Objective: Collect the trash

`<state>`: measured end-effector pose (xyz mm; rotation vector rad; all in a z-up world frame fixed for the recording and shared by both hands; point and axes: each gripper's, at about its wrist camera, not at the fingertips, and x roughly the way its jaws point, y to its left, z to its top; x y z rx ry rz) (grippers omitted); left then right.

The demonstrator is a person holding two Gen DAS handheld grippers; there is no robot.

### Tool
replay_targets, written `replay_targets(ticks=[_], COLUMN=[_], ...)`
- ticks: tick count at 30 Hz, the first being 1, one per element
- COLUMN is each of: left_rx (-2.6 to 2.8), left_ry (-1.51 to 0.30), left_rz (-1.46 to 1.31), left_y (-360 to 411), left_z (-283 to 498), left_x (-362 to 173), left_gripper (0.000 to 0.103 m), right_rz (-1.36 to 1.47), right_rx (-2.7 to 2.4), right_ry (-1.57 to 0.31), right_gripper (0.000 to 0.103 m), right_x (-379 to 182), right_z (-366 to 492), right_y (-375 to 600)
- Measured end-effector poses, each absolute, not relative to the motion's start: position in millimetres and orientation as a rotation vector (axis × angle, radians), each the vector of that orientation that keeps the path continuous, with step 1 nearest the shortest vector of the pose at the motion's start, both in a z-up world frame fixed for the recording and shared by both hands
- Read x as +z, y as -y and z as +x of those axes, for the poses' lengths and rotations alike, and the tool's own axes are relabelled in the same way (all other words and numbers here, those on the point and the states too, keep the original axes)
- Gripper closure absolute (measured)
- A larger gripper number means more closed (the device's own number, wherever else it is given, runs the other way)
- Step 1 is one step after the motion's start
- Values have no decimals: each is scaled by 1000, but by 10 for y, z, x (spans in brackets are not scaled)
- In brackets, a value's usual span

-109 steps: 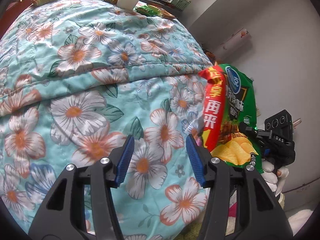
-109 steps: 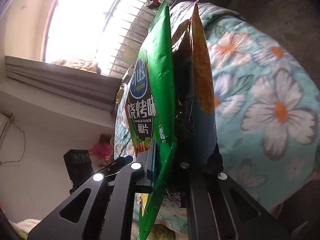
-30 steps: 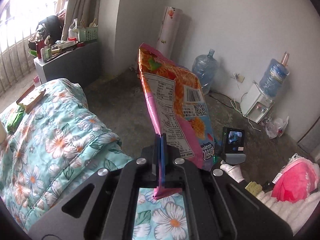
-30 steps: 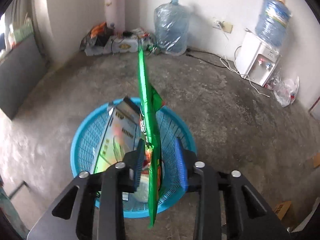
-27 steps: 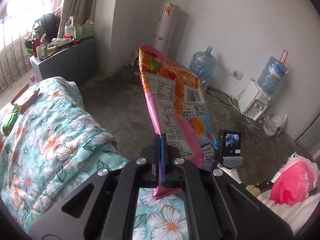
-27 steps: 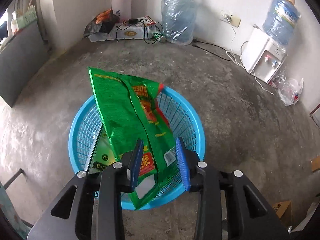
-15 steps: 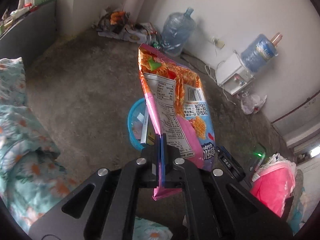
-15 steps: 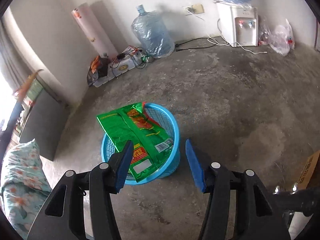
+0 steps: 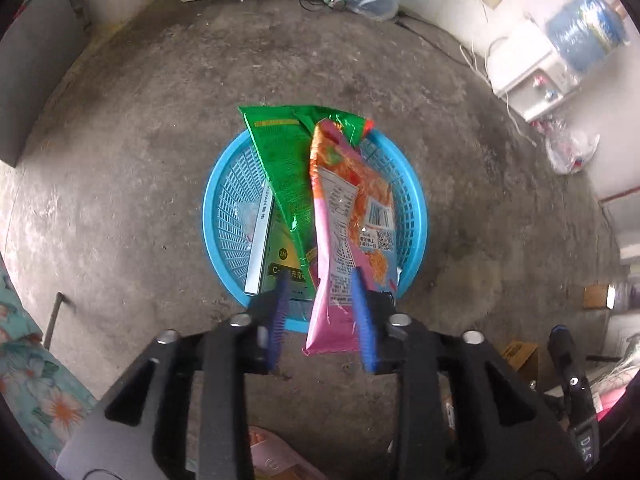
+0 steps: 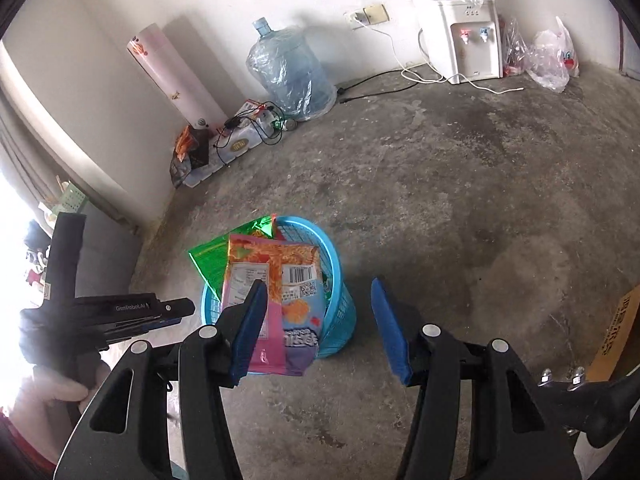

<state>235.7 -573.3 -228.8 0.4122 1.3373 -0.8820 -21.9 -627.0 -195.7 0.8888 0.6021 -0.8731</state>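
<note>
Could slide off the heap and land on the concrete, since the pink snack bag (image 9: 340,240) overhangs the lower rim of the blue basket (image 9: 224,184) at frame centre, atop the green bag (image 9: 288,168). Left gripper (image 9: 320,312) opening, bag loose between the jaws; right gripper (image 10: 316,328) parted, empty. Crinkled, glossy, orange-printed, barcode up.

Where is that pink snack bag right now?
In the left wrist view the pink snack bag hangs over the blue basket, between the left gripper's opening jaws, beside the green bag.
</note>
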Motion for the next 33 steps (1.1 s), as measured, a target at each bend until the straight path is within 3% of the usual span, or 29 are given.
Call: replay_targets(ticks=[6, 9, 15, 22, 33], left_rx=[-897, -949, -997, -817, -346], left_ry=[-1276, -1214, -987, -816, -772], left_rz=[272, 194, 135, 61, -146], left_y=[5395, 5070, 4005, 2484, 778], left_z=[2521, 2531, 2347, 1834, 1170], left_x=[-1857, -1383, -350, 378, 618], left_gripper=[62, 61, 48, 22, 9], right_rz=[897, 886, 799, 597, 365], right_rx=[-831, -797, -645, -373, -86], right_ry=[-597, -567, -498, -451, -349], right_gripper=[50, 50, 50, 39, 12], right_x=[-1920, -1758, -1254, -494, 368], right_z=[-143, -104, 82, 359, 324], right_y=[6196, 6114, 5765, 4986, 3778])
